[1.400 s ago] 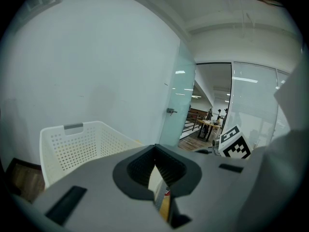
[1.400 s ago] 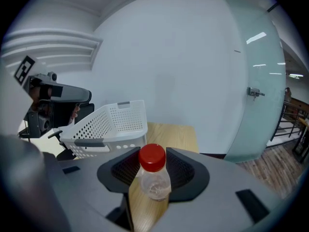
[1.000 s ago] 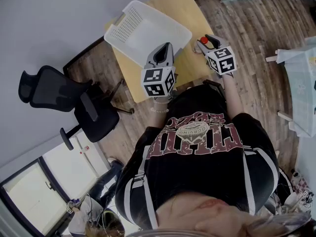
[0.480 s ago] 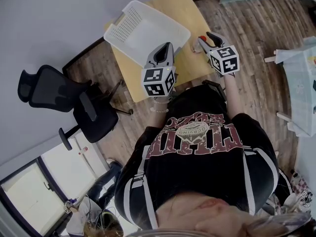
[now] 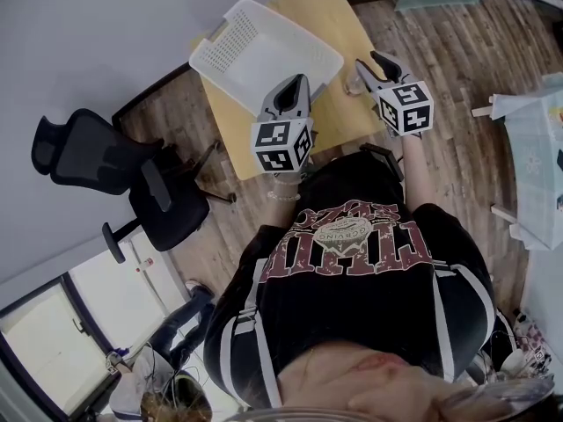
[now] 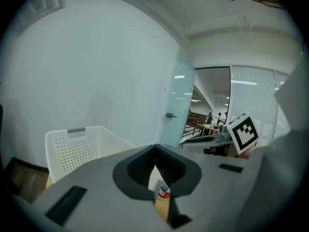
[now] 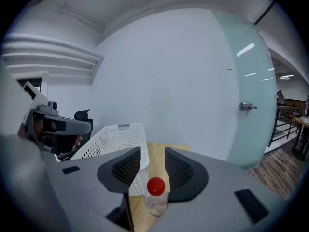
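Our right gripper (image 7: 153,164) has come away from the small clear bottle with the red cap (image 7: 156,197). A moment ago the cap sat high and large between the jaws, and now it shows lower and smaller, out past the jaw tips. Those jaws stand wide apart with nothing clamped between them, and only bare wood and a corner of the white basket (image 7: 116,139) show in the gap. In the head view, that gripper has drawn back toward us and the bottle stands upright on the wooden bench (image 5: 330,16). It is near the bench's right edge, just beside the basket's near corner and free of both tools. We judge the bottle to be released and resting on its own, not carried. Our left gripper (image 6: 155,166) hangs over the near edge of the bench, in front of the basket. Its jaws are drawn together on nothing, leaving only a thin slit through which we glimpse a sliver of the bottle. It has hardly moved. A black office chair (image 5: 132,183) stands off to the left on the wooden floor.
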Tool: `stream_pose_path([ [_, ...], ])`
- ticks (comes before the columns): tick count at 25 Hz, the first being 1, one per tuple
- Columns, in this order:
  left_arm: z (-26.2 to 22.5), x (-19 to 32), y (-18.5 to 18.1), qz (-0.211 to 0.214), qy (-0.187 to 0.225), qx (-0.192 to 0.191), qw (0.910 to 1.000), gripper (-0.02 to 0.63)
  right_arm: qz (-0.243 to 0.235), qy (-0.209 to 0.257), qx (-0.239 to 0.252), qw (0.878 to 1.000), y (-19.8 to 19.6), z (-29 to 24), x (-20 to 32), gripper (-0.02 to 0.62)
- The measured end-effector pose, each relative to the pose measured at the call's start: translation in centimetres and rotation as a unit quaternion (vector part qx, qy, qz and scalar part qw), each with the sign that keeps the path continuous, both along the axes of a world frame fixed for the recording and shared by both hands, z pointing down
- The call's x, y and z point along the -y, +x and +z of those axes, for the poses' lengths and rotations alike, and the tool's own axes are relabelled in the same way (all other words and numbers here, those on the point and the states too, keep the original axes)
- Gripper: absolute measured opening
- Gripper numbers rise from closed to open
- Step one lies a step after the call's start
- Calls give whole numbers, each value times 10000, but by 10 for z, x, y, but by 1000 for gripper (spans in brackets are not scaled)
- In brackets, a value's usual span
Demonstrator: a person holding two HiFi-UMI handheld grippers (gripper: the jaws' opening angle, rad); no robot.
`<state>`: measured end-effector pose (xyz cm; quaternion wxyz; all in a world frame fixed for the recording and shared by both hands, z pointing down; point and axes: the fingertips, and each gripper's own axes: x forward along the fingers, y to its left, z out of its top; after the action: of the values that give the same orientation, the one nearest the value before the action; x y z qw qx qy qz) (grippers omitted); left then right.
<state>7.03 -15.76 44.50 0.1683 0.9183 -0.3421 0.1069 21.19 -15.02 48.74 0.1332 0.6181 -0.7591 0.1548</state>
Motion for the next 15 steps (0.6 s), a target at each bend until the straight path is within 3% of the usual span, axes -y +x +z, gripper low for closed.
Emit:
stream_pose_path([
  [10, -3, 4, -11, -164, 46, -54, 9998, 48, -286, 256, 31, 9993, -23, -24, 12, 166],
  [15, -6, 7, -18, -263, 68, -107, 9996, 48, -480, 367, 45, 9982, -41, -33, 18, 128],
])
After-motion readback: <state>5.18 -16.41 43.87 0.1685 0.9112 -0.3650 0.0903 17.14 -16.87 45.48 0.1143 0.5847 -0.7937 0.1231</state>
